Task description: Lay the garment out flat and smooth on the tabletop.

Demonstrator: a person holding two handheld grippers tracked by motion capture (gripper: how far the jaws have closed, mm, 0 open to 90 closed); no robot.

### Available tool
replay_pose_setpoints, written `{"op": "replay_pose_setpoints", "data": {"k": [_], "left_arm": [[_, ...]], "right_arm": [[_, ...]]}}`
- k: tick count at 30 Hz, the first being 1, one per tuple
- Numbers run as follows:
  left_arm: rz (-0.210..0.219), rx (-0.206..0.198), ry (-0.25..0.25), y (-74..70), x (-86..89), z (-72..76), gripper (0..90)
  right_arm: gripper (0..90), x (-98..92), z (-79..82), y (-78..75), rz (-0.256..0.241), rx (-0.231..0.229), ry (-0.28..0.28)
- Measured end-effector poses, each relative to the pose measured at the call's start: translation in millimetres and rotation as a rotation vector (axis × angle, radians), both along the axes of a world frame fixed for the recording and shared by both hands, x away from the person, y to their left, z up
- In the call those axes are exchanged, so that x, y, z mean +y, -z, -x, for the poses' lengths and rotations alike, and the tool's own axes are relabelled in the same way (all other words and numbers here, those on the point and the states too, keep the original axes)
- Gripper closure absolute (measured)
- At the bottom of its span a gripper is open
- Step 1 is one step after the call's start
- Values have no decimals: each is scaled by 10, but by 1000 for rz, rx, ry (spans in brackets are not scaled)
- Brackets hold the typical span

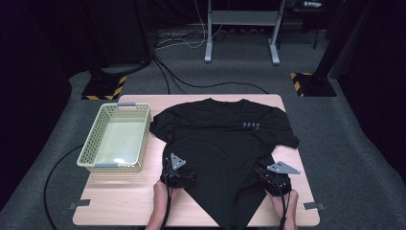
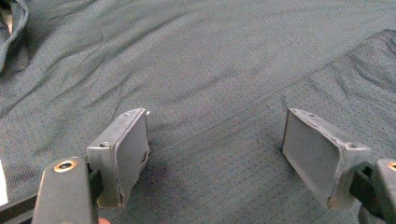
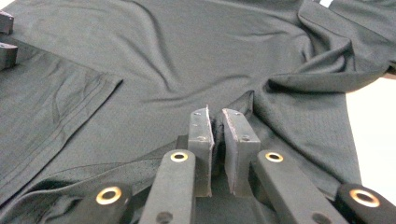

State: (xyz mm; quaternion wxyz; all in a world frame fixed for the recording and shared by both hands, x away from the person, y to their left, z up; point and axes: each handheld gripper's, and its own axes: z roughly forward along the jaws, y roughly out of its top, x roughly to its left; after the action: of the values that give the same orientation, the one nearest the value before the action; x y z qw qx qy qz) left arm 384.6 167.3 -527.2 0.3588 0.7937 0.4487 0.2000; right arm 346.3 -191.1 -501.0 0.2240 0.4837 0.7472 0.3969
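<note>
- Two tongs are at work on one black T-shirt (image 1: 225, 143), which lies spread across the wooden table (image 1: 119, 201), collar away from me, lower part drawn in toward a point at the near edge.
- My right gripper (image 3: 215, 135) has its jaws pinched on a ridge of the shirt's fabric, so I have that side of the cloth in hand for a fold.
- My left gripper (image 2: 215, 154) rests with its jaws spread wide over the cloth, gripping nothing; I judge it is placed to take hold of the left edge next.
- Off to the left stands a pale green basket (image 1: 91, 148), just beside the shirt's sleeve, likely where the folded shirt goes.
</note>
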Motion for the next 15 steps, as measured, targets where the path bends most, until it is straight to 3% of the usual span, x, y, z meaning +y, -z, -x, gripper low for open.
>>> {"op": "replay_pose_setpoints", "data": {"k": [15], "left_arm": [[0,0,0,0,0,0,224]], "right_arm": [[823,-214,240,-10,0,-4,43]]}}
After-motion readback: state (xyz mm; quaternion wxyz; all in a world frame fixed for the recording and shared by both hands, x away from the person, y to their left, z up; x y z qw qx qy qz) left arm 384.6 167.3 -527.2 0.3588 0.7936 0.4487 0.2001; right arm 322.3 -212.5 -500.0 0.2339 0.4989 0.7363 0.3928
